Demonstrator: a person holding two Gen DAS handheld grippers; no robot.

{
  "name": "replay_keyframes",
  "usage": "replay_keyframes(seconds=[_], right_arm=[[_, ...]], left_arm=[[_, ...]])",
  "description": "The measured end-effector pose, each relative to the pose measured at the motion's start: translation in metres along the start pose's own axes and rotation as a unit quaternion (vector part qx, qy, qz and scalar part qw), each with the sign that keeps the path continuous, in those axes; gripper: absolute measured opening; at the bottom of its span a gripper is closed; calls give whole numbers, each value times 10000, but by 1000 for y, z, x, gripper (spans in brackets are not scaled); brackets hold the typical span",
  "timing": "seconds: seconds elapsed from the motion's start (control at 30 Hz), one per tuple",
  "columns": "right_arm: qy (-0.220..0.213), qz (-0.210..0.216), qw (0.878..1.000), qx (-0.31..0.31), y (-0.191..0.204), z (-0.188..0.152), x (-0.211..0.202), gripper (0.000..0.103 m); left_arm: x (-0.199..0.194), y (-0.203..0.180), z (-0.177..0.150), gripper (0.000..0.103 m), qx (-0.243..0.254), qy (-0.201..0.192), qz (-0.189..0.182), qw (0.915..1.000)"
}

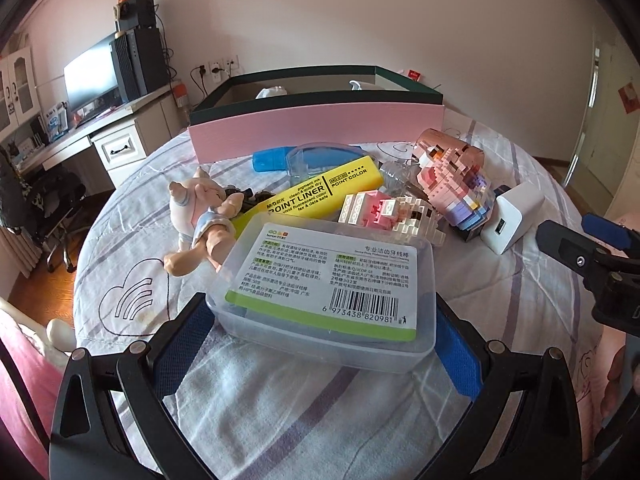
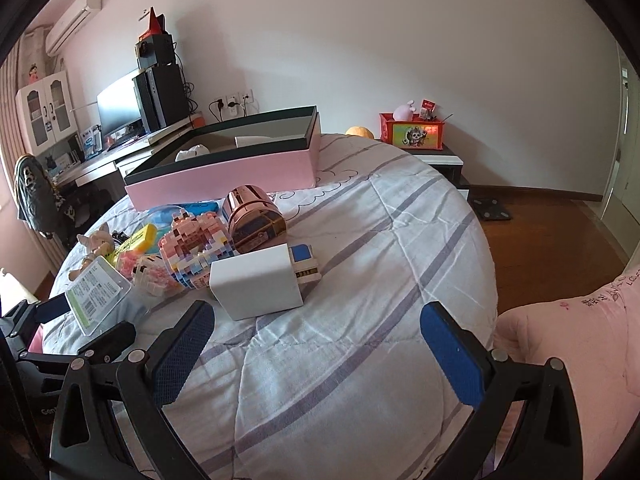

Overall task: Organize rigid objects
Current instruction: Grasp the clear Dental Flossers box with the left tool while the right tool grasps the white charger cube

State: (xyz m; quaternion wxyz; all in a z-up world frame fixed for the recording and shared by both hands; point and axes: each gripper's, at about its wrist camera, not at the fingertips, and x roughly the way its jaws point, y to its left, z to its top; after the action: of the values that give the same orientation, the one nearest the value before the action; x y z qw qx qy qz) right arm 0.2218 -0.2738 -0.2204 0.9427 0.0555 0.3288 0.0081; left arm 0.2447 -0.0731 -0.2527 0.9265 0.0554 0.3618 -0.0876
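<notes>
A pile of small objects lies on the bed in front of a pink box with a dark rim (image 1: 316, 130), also in the right wrist view (image 2: 224, 178). My left gripper (image 1: 320, 340) is open, its blue pads on either side of a clear plastic floss-pick box (image 1: 332, 284) without visibly pressing it. Behind it lie a yellow highlighter (image 1: 320, 196), a pig doll (image 1: 204, 216), pink brick models (image 1: 452, 184) and a white charger (image 1: 512, 220). My right gripper (image 2: 316, 344) is open and empty over bare bedding, near the white charger (image 2: 256, 284) and a rose-gold tin (image 2: 254, 218).
A blue case (image 1: 272, 158) and a clear container (image 1: 316, 160) lie by the pink box. A desk with monitor (image 1: 92, 76) stands left of the bed. A red box (image 2: 412, 132) sits on a stand at the far right. A pink pillow (image 2: 568, 344) lies right.
</notes>
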Motion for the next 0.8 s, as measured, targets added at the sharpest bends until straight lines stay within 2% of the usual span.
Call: replay_keyframes(seconds=[0.07,0.27,0.33,0.37,0.4,0.6,0.8], right_arm=[[83,47,9999,-55,3,2,9,103],[369,240,9987,-247,16,8,36,103],[367,266,9986,-258,18,10,39,94],[365,332,9985,-239,18,11,39,78],[374,418,9982,-216,18,12,40,68],[357,390,9981,-325,24,11,31,68],[106,257,9990,-354,27,13,5,68]], left_arm=[[1,2,1,97,-6,-36,-125,9999],[-3,3,2,96,100,-129,-194,9997],[-7,3,2,96,166,-207,-174,9995],[-10,4,2,96,179,-245,-171,9994],[-13,4,3,96,181,-277,-171,9993],[-28,7,3,96,175,-426,-210,9987],[-49,10,3,96,128,-641,-281,9975]])
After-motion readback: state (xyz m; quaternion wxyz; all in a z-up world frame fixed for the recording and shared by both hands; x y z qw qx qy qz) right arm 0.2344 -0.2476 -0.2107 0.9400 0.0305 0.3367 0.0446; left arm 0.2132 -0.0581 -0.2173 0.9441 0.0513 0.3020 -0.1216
